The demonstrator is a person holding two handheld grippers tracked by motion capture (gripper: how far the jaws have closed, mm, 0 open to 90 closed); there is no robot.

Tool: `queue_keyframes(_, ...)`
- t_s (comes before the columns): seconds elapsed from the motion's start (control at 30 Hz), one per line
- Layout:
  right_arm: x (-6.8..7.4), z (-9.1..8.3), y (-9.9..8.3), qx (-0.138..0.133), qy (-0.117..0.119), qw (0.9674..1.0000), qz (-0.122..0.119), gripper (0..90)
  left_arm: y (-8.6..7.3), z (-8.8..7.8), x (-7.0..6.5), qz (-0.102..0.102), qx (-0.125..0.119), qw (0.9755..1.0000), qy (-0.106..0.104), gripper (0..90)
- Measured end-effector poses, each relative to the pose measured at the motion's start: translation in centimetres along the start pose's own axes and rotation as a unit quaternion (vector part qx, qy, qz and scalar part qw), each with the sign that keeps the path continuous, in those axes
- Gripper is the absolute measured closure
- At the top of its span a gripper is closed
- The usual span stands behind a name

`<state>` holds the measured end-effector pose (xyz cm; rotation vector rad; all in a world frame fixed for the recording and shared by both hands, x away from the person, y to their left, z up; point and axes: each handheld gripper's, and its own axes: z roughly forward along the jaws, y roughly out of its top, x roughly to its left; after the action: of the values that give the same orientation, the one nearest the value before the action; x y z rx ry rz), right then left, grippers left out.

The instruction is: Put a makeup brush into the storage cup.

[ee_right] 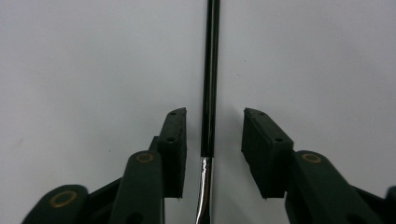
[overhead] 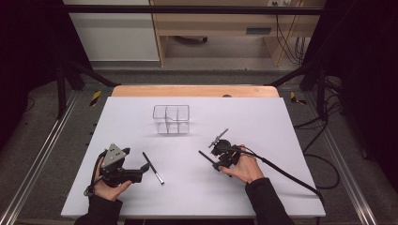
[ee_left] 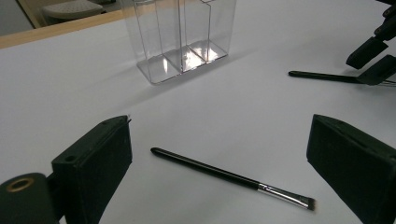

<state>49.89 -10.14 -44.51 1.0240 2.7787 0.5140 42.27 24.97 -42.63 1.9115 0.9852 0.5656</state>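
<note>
Right gripper view had my right gripper (ee_right: 212,149) partly apart, jaws straddling a brush (ee_right: 210,70), pads not pressing, lined up for a pinch. My left gripper (ee_left: 219,158) sat wide over the second brush (ee_left: 233,177) near the worktop's front left. Clear holder (overhead: 171,119) stood toward the back edge, open room all round.

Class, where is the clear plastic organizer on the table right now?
In the high view, the clear organizer stands upright near the table's far middle, beyond both brushes, empty.
</note>
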Motion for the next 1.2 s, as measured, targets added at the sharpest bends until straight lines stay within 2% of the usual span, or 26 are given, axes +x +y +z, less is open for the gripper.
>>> queue_keyframes(0.27,-0.1,0.5,0.2,0.022,0.005,0.9997,-0.006,74.0,0.0,0.1,0.0,0.002,0.005,1.0000,-0.004,6.0)
queue_keyframes(0.57,0.1,0.5,0.3,0.029,0.009,0.9995,-0.005,82.9,0.0,0.2,-0.1,0.004,0.011,0.9999,-0.004,5.0)
queue_keyframes(0.77,0.2,0.5,0.4,0.035,0.008,0.9994,-0.002,83.9,0.1,0.2,-0.2,0.005,0.012,0.9999,-0.002,4.4)
queue_keyframes(0.97,0.2,0.3,0.4,0.024,0.004,0.9996,-0.011,84.1,0.1,0.0,-0.2,0.005,0.005,1.0000,-0.004,4.0)
queue_keyframes(1.2,0.2,-1.5,0.3,-0.002,0.011,0.9999,-0.011,84.1,0.2,0.0,-0.2,0.002,0.004,0.9999,-0.011,5.4)
